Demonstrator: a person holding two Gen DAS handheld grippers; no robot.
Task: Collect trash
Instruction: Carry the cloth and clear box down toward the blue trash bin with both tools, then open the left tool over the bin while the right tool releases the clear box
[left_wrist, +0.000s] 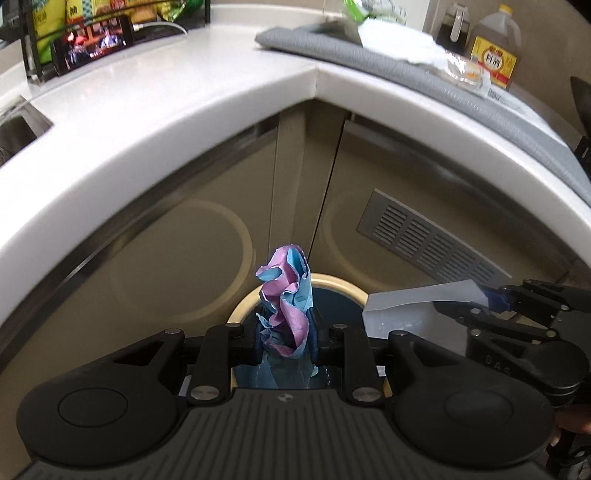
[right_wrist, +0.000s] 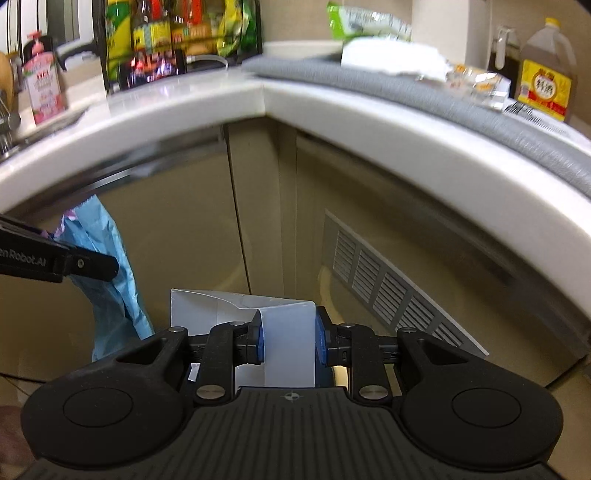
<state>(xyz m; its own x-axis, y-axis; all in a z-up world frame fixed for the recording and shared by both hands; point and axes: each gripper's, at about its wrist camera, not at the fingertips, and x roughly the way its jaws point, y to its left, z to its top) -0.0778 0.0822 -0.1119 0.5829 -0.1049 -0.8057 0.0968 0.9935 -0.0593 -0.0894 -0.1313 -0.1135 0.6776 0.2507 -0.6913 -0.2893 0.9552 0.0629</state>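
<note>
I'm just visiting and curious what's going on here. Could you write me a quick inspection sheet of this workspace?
Surface: white corner countertop with a grey mat.
Job's things: crumpled pink-and-blue wrapper; white carton; round bin below.
Clutter: oil jug, snack bags, phone.
Grippers: left gripper clamps the wrapper; right gripper clamps the carton.
Cables: white cord at the phone.
Surroundings: beige cabinets, vent grille, sink.

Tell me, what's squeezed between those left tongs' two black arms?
A crumpled pink-and-blue wrapper, pinched between the left tongs above the round bin's cream rim; the left wrist view shows it.
</note>
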